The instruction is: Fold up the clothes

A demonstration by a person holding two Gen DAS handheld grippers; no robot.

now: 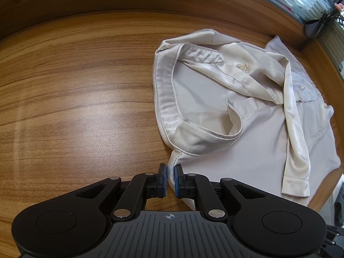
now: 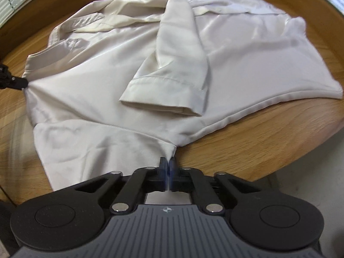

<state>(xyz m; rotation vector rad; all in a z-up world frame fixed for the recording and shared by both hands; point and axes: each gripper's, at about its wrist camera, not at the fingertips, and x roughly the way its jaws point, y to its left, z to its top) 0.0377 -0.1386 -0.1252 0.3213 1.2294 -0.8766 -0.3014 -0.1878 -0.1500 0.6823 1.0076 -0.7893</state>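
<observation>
Here, white shirt (image 2: 133,68) lies rumpled on wooden table (image 1: 75,96), sleeve (image 2: 172,86) folded across its middle. Left gripper (image 1: 169,178) clenched on shirt edge nearest collar (image 1: 167,90). Right gripper (image 2: 167,167) pinching shirt's near hem.

Shirt (image 2: 120,68) edge hidden between right tool's (image 2: 167,163) blurred pads; table (image 2: 268,133) cut off
</observation>
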